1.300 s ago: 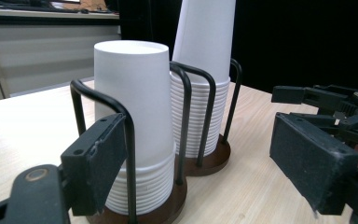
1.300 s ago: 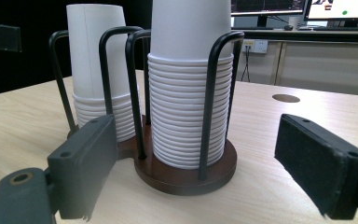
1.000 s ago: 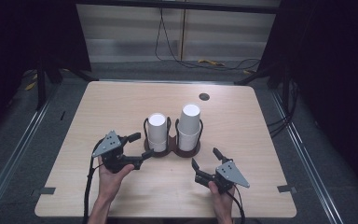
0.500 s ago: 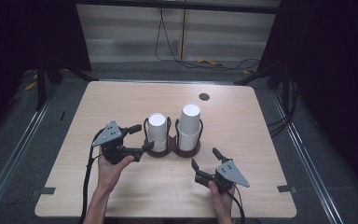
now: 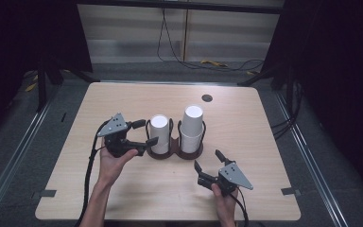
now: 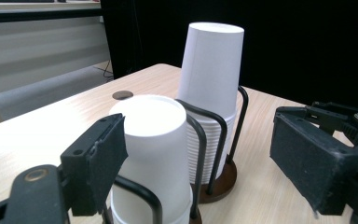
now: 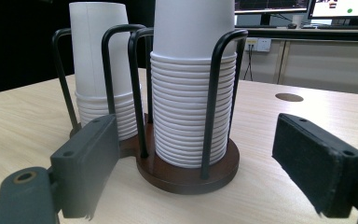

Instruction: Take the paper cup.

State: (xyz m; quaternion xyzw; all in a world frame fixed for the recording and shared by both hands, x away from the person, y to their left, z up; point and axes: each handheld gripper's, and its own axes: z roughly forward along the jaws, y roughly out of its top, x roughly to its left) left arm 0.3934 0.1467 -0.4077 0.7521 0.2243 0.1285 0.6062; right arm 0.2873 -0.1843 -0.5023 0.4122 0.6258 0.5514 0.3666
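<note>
A two-ring holder point(image 5: 176, 152) carries two stacks of white cups point(image 5: 192, 124).

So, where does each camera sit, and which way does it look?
High view: above the person's side, looking forward and down on the table; both forearms, left gripper, right gripper.
Left gripper view: between open jaws toward the shorter cup stack.
Right gripper view: low, open jaws, facing the taller cup stack.
All share the cup holder.
</note>
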